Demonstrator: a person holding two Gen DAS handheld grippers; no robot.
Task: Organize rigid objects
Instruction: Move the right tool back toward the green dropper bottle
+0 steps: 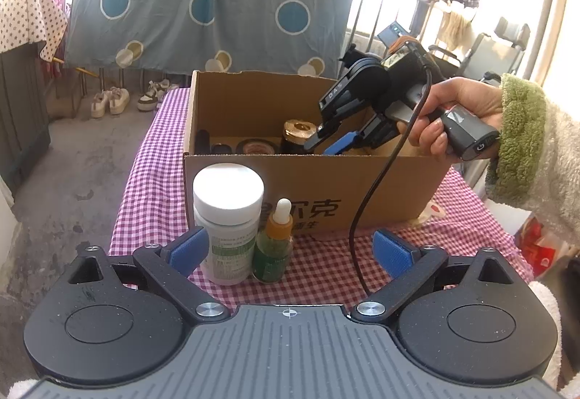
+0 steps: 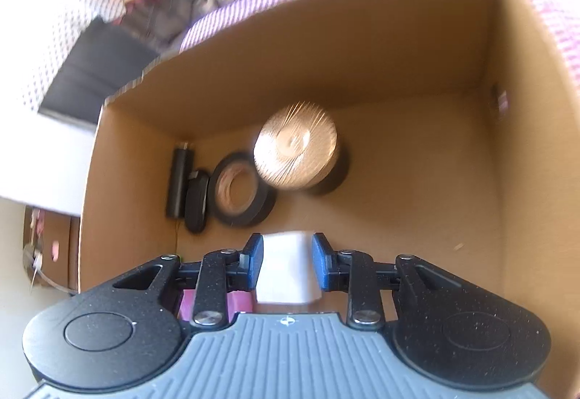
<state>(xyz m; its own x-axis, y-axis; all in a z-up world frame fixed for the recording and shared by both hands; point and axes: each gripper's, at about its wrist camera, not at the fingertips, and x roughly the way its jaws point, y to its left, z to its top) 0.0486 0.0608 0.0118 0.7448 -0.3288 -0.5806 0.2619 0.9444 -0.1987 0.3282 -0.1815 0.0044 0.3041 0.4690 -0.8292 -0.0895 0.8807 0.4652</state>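
Left hand-held gripper [image 1: 290, 250] hovers low over the bench [image 1: 326, 272], which is covered in a pink checked cloth, jaws wide apart and empty. Between its blue pads [image 1: 188, 250], toward 10 o'clock of the gap, stands a white-capped pill bottle [image 1: 227, 221] with a green label; a small green dropper bottle [image 1: 274, 246] stands just beside it at its 3 o'clock, touching or nearly so. Both stand upright in front of the cardboard box [image 1: 326, 188], close to its near wall. Right hand-held gripper [image 2: 287, 263], held by a hand [image 1: 460, 109] in a fuzzy green-cuffed sleeve [image 1: 522, 145], dips into the box from 3 o'clock, pointing steeply down. In the right wrist view its jaws are clamped on a white blocky object [image 2: 286, 268]; exact type unclear, view blurred. On the box floor [image 2: 417, 199], at 11 to 12 o'clock of that gripper: dark jar with gold ribbed lid [image 2: 295, 145] upright, black tape roll [image 2: 241, 194] lying flat at its 8 o'clock, then a small black oval item [image 2: 197, 205] and a black cylinder [image 2: 179, 181] against the left wall. Right half of the box floor is bare.
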